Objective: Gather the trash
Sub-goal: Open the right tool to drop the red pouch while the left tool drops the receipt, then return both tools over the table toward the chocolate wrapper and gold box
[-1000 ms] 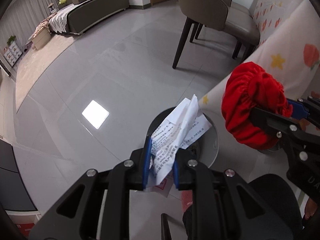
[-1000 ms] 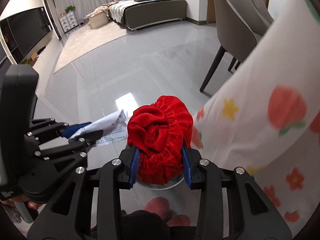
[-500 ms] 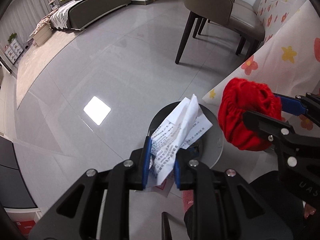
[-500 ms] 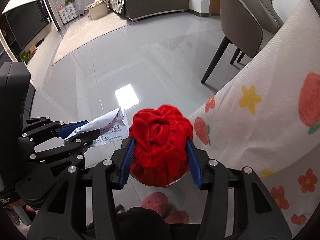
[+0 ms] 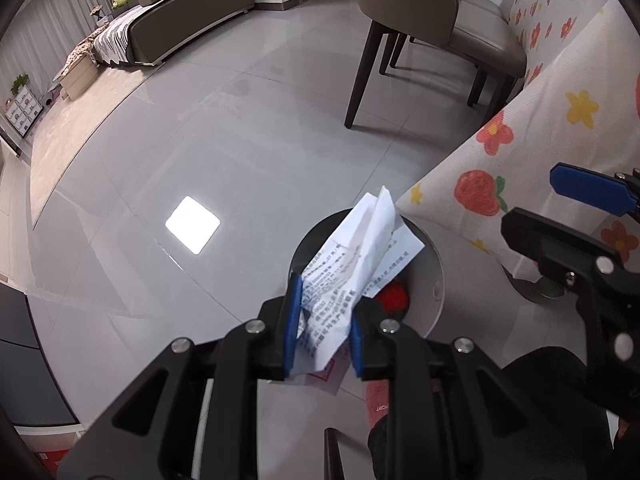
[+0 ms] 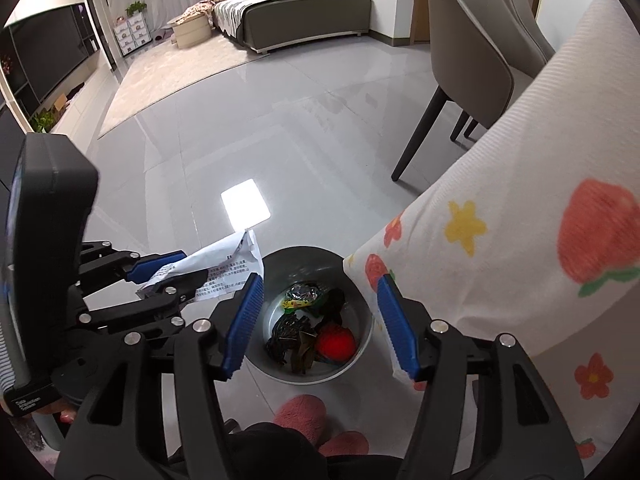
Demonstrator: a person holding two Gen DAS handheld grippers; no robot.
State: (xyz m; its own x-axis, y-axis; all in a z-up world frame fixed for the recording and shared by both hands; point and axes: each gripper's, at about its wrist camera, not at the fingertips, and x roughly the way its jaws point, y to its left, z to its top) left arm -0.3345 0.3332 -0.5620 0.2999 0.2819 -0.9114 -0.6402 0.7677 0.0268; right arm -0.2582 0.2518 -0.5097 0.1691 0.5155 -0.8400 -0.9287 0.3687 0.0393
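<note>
The left tongs (image 5: 322,320) are clamped on a crumpled white sheet of printed paper (image 5: 352,268), which juts forward and hangs directly over the round grey metal waste bin (image 6: 362,344) standing on the glossy grey tiled floor (image 6: 280,128). The right tongs (image 6: 320,320) are spread wide apart with nothing between the blue pads (image 6: 244,322), poised above the same bin; through the gap the right wrist view shows a red bunched cloth ball (image 6: 336,340) lying at the bottom among dark scraps and a green and yellow wrapper (image 6: 300,298). The bin sits just beside the hanging edge of a white cloth printed with strawberries and flowers (image 6: 520,240) that drapes the worktop, and grey upholstered dining chairs (image 5: 408,20) stand farther off. Judging by this, the step in hand is the drop-off: one piece of rubbish is already in the bin and the paper is the piece left to release. The next move calls for parting the left tongs while the sheet is centred over the opening; since the paper is light and folded, it may cling to a pad or flutter towards the rim, so lowering it nearer the mouth first would be prudent. The right tongs should be kept clear of its fall.
</note>
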